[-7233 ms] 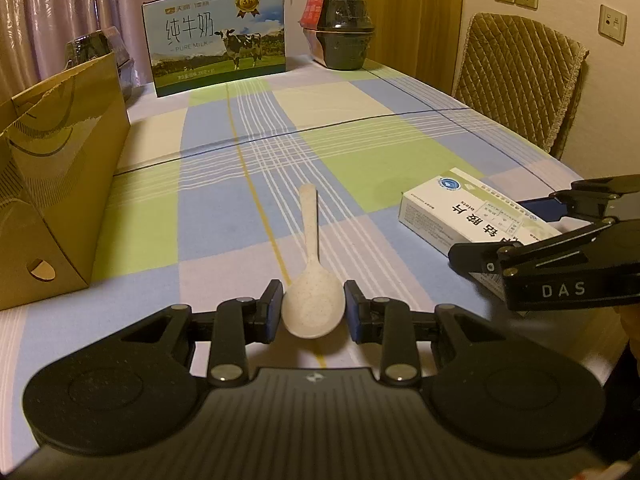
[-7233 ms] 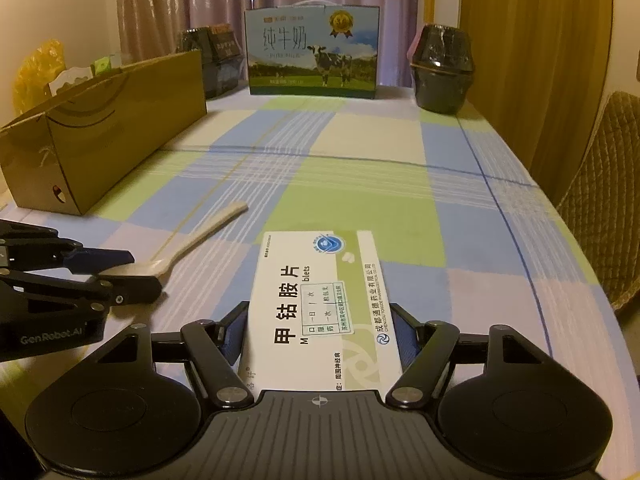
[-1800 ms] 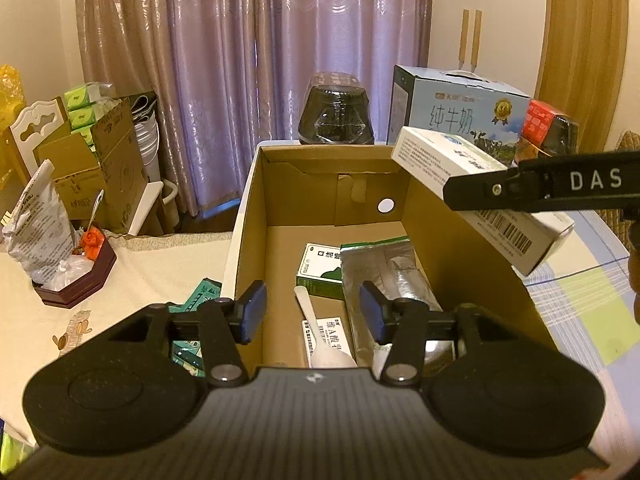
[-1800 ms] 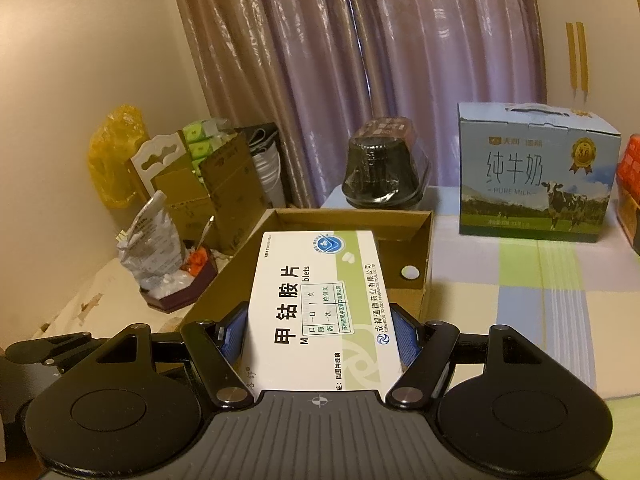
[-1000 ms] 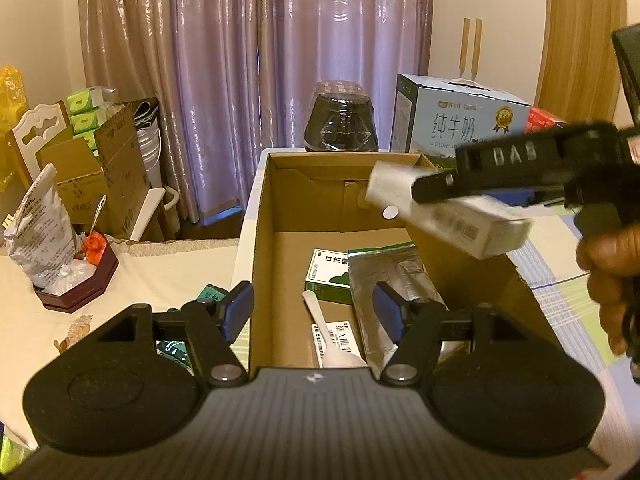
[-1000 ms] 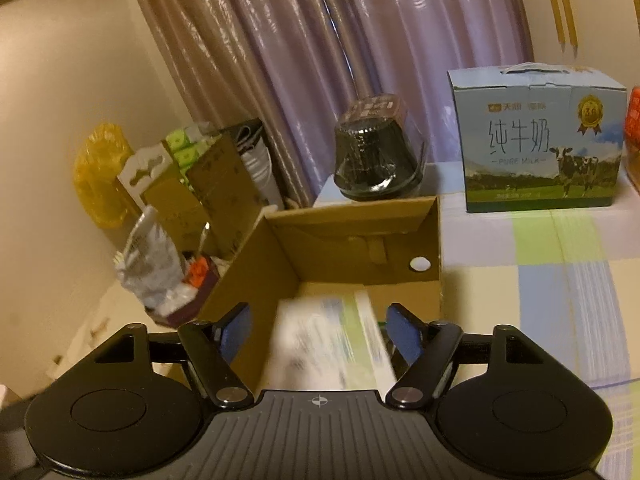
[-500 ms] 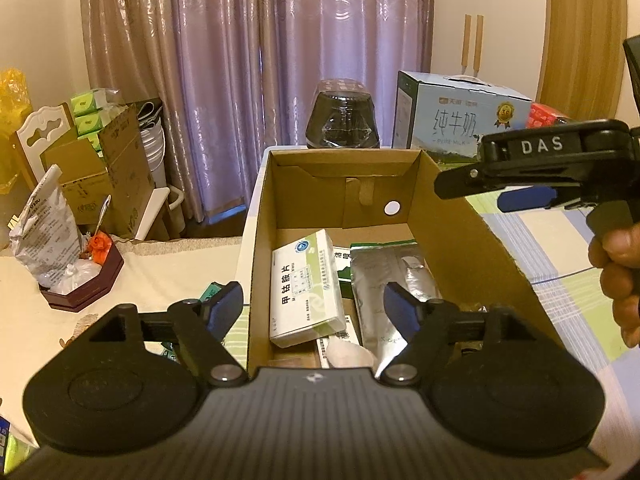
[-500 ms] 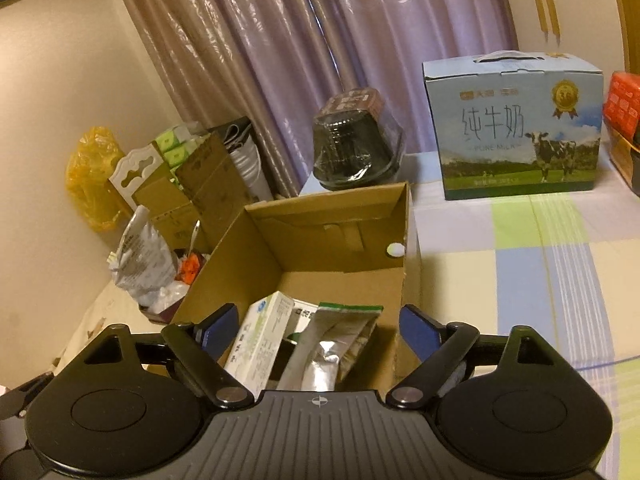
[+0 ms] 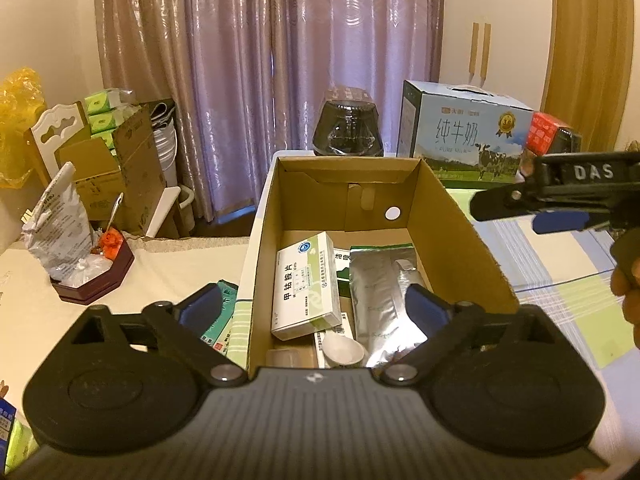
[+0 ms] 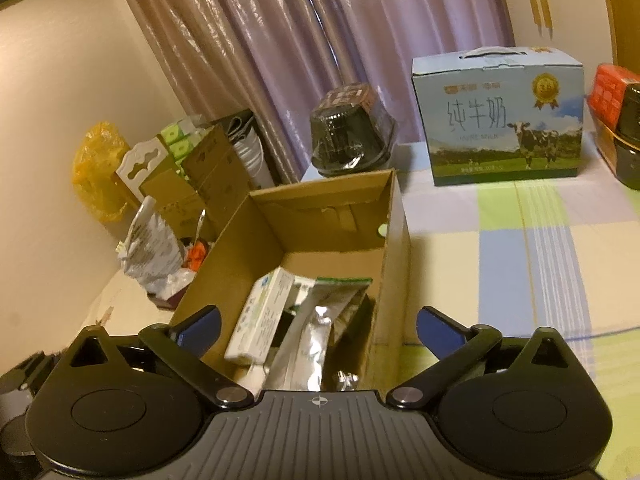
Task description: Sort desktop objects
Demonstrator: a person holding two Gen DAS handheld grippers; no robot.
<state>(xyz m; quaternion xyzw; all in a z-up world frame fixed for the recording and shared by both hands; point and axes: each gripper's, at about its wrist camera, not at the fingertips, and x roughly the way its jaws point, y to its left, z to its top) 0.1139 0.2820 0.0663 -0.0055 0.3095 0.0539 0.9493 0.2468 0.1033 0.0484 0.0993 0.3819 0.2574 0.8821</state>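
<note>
Left wrist view first: the left gripper (image 9: 314, 304) has its fingers spread wide and still opening, nothing pinched between them. The cardboard box (image 9: 452, 220) sits straight ahead on the checked tabletop (image 9: 560, 280), and everything sorted so far is lying inside it.

The white medicine box (image 9: 306, 290) is in the box, tilted, resting on top of other stuff. It lies between the two blue finger pads (image 9: 424, 306) in the picture but well below them, not touched. At about 6 o'clock from it there's one white spoon (image 9: 344, 350), bowl end showing. At 3 o'clock from the medicine box is one silver foil pouch (image 9: 384, 296), and one green-and-white carton (image 9: 344, 268) peeks out between them. A label of something else shows under the spoon, can't tell what.

The right gripper (image 9: 532, 200) shows at 3 o'clock, above the tabletop beside the box's right wall, with the person's hand (image 9: 628, 276) behind it.

Right wrist view: the right gripper's (image 10: 318, 326) fingers are also spread and opening, empty. The medicine box (image 10: 262, 316) and foil pouch (image 10: 320, 328) lie down in the cardboard box (image 10: 396, 248), below the gap.

Behind: one milk carton case (image 10: 496, 116) at 1 o'clock, one black domed container (image 10: 348, 136) at 12.
</note>
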